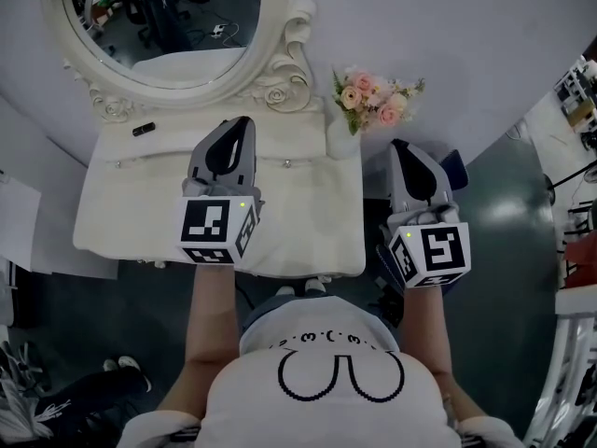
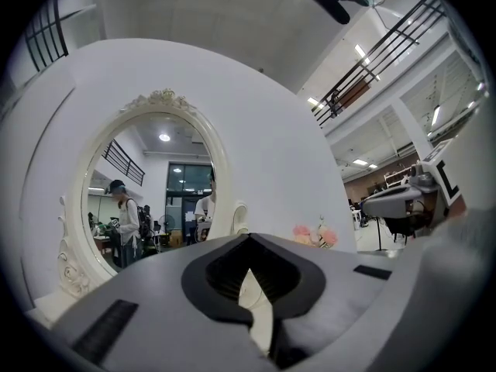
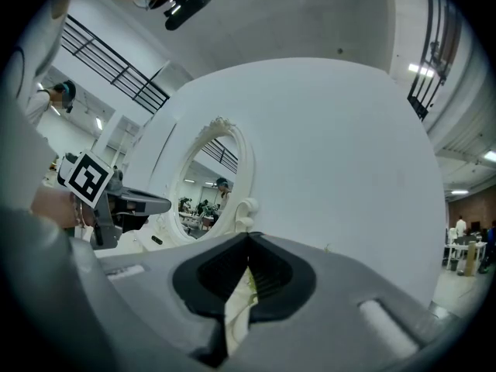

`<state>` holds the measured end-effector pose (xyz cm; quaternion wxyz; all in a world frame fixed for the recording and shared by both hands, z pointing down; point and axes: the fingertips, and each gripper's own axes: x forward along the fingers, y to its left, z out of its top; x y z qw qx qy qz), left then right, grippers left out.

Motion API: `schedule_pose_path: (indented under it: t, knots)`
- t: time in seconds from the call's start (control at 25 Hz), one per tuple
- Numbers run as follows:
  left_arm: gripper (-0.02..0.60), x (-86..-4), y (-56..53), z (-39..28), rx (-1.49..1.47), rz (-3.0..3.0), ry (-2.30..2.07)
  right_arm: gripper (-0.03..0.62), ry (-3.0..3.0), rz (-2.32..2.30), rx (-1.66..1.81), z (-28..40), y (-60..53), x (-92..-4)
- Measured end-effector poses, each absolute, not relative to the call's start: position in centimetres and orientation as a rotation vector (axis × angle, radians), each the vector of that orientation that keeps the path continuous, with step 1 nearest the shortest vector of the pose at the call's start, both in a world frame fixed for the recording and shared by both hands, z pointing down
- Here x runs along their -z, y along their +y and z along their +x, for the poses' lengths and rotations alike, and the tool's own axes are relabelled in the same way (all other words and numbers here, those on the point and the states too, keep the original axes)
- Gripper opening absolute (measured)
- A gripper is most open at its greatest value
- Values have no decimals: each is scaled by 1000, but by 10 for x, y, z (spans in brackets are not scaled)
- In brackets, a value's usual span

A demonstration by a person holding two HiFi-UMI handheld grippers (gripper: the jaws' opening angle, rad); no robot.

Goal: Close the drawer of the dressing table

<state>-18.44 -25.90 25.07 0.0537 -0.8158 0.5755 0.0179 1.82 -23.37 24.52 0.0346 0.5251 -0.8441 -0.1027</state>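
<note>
The white dressing table (image 1: 140, 222) stands under an oval mirror (image 1: 168, 26). Two small knobs (image 1: 286, 163) show on the low drawer fronts at its back. No drawer sticks out past the front edge in the head view. My left gripper (image 1: 242, 122) hovers level over the tabletop, pointing at the mirror, jaws shut and empty. In the left gripper view its jaws (image 2: 249, 239) meet at the tip. My right gripper (image 1: 400, 145) is held just off the table's right side, beside the vase, its jaws (image 3: 248, 237) also closed on nothing.
A white vase with pink flowers (image 1: 371, 98) stands on the table's back right corner. A small black object (image 1: 143, 129) lies at the back left. Grey floor lies right of the table; racks and cables (image 1: 578, 91) sit at the far right.
</note>
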Motion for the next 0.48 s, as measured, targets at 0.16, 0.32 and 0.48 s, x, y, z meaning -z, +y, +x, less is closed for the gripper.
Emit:
schedule_pose_path:
  t: [0.16,0.32,0.48]
  knots:
    - [-3,-248,-259,-187,-61,-2469,1748,-1,-2595,1620,318,17,-234,-244]
    - [-3,-246,-258,-189,-69,-2464,1747,0,-2594,1622,323,16,-233,-244]
    - [-3,-245,-259,-191,-78,-2463,1746,0,-2594,1621,327,13,-234,-244]
